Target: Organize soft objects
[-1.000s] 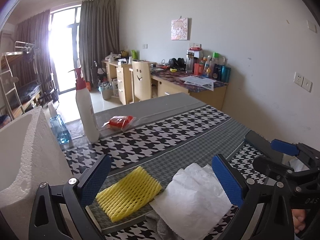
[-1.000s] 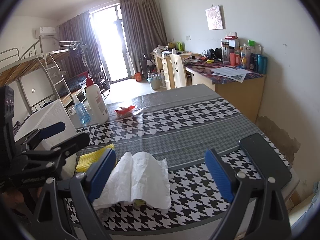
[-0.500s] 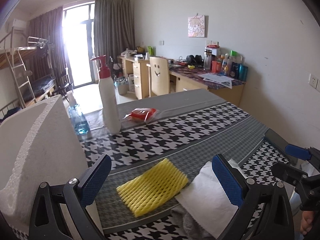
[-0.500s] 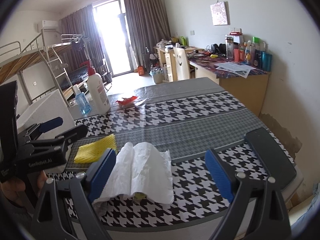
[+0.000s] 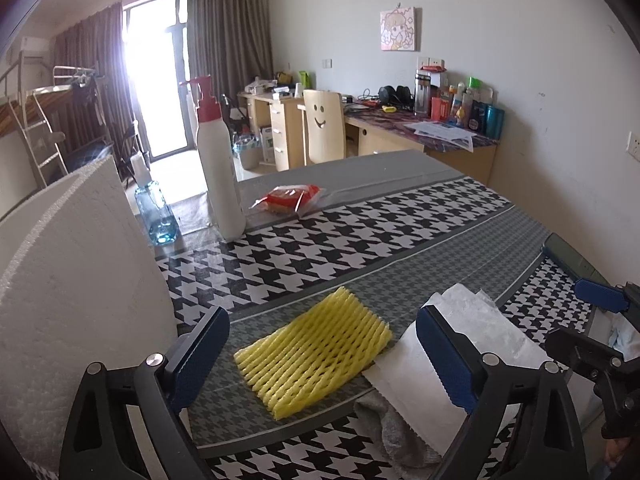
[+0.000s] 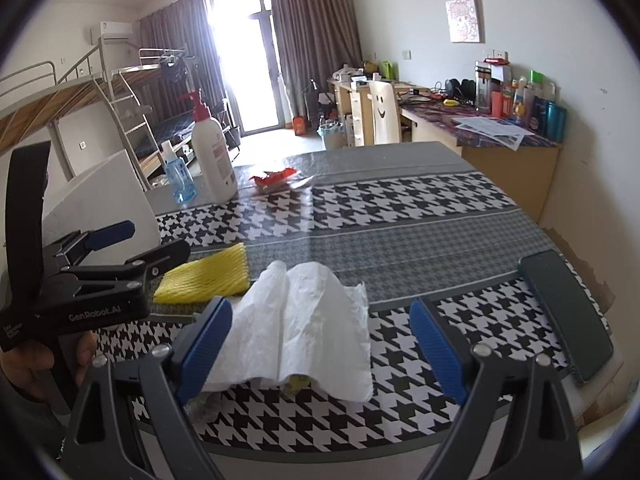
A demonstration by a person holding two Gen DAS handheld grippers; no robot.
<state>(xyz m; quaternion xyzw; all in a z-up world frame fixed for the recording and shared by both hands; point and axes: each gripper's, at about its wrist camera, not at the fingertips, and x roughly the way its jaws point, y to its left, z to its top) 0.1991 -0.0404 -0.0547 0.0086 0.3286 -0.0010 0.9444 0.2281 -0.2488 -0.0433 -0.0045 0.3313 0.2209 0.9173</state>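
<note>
Left gripper (image 5: 322,354), jaws wide and just narrowing, empty: yellow foam net sleeve (image 5: 314,354) lies lower centre between its fingers. Right gripper (image 6: 320,346) spread, empty; crumpled white paper towel (image 6: 304,320) beside its left finger.

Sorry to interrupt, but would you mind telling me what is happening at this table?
A person holds a gripper in each hand over a checked tablecloth to tidy some soft things. The left gripper hangs open above a yellow foam net; its jaws have just been closing slightly, and the net lies untouched below them. The right gripper is open over a white paper towel. A grey cloth peeks out from under the towel. Nothing has been picked up yet.
</note>
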